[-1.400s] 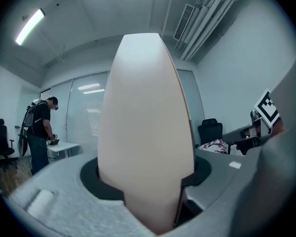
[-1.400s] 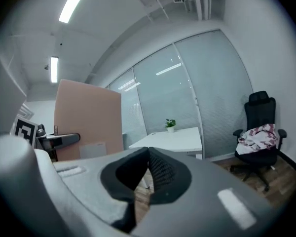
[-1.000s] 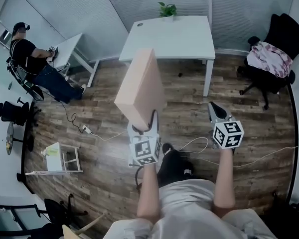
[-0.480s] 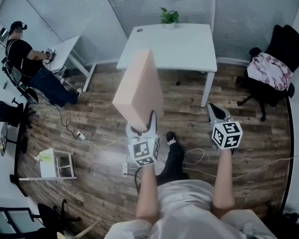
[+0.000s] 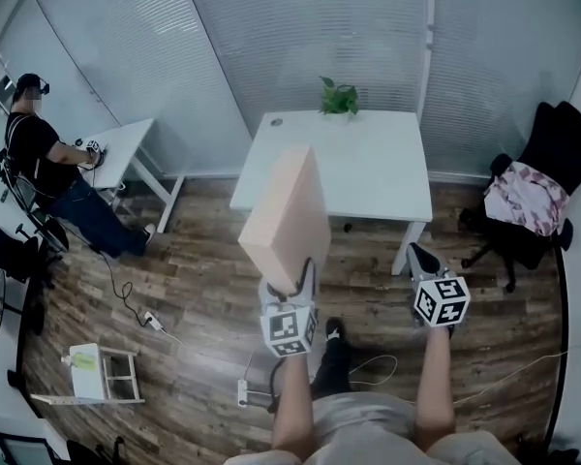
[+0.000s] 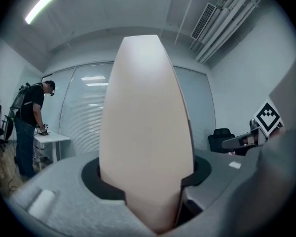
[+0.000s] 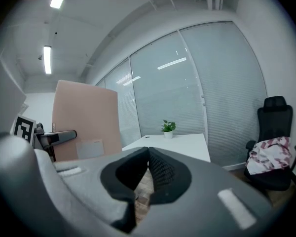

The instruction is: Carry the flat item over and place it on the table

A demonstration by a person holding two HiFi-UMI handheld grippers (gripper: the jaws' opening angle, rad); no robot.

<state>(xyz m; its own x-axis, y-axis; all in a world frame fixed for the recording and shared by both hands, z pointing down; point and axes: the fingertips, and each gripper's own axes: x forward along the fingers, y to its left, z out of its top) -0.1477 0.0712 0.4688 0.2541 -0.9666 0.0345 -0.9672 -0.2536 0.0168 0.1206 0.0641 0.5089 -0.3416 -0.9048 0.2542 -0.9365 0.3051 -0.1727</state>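
As the white table (image 5: 368, 172) draws nearer, left gripper (image 5: 291, 279) still clamps pink board (image 5: 286, 206), right gripper (image 5: 415, 253) closed, empty.

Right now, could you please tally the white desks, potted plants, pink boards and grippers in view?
White desks: 2, the middle desk and the side desk
Potted plant: 1
Pink board: 1
Grippers: 2, the left gripper and the right gripper
Total: 6

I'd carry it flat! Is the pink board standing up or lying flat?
Standing on edge. The left gripper clamps the pink board at its near end; the right gripper view shows its wide face upright.
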